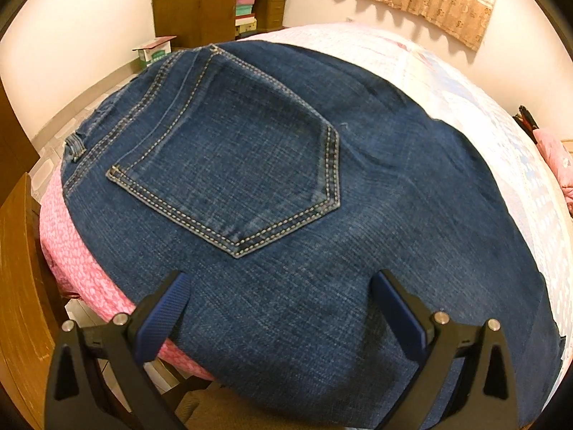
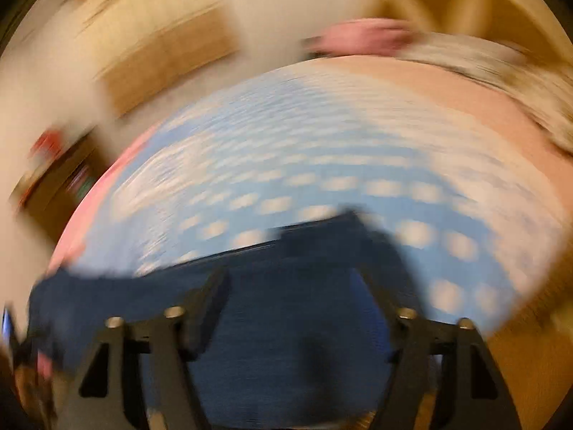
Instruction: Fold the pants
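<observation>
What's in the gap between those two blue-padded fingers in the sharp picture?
Only jeans: the left gripper stands open over plain denim just below the back pocket, gripping nothing. The left wrist view shows this.

No writing, brand, number or sign can be read in either view. The small box (image 1: 154,50) on the floor by the wall in the left wrist view carries green print, but it is too small and too distorted to make out. The right wrist view is smeared by motion blur, so nothing there is legible.
</observation>
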{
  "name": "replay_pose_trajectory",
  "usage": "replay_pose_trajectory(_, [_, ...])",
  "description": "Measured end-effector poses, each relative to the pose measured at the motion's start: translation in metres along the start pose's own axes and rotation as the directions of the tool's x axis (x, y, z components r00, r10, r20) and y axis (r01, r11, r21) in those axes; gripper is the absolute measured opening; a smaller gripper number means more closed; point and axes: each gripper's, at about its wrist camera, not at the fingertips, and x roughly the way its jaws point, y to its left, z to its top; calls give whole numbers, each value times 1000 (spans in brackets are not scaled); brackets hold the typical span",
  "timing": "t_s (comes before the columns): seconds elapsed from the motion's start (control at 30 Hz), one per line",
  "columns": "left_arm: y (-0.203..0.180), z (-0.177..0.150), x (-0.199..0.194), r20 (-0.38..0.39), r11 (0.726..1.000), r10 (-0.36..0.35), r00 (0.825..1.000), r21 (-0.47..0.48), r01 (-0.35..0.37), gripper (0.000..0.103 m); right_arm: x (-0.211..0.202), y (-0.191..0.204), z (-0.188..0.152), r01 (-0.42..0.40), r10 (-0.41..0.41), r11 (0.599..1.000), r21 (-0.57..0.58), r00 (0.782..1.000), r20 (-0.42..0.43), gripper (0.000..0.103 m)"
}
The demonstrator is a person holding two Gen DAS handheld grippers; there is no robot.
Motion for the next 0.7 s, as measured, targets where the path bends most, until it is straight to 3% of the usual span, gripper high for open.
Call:
replay_pose_trajectory(0.07, [1,0,0,0,1000,-7,1000,-2,7,103,21,22,6,-62,54,992,-108,996,-74,51])
replay_pose_trajectory(0.13, [3,0,1,-3,1000,-14,1000,-8,14,103,51,47,13,-133,95,959,-251,983,-158,51])
replay_pose_trajectory(0.23, [3,0,1,-4,1000,-14,1000,-9,14,103,85,79,12,-165,61,894,-416,966,-252,51])
replay_pose_trajectory(0.3, [3,0,2,-4,1000,-11,1000,-7,11,103,104,88,12,-202,56,858,-472,951,-305,51])
replay_pose_trajectory(0.37, [3,0,3,-6,1000,-9,1000,-6,9,103,120,89,8,-253,58,842,-476,921,-386,51])
replay_pose_trajectory(0.43, [3,1,5,-9,1000,-6,1000,-5,6,103,121,93,2,-248,34,799,-547,928,-372,47])
replay_pose_trajectory(0.47, [2,1,6,-10,1000,-3,1000,-5,3,103,117,96,-1,-252,33,782,-570,930,-366,33])
replay_pose_trajectory(0.5, [1,2,6,-11,1000,0,1000,-5,0,103,114,97,-3,-245,25,774,-583,933,-359,29])
replay_pose_trajectory(0.57, [0,2,8,-12,1000,6,1000,-3,-6,103,108,100,-9,-215,-10,752,-624,941,-337,11])
replay_pose_trajectory(0.7, [-3,3,9,-12,1000,12,1000,-1,-12,103,95,106,-28,-132,-58,732,-668,965,-255,6])
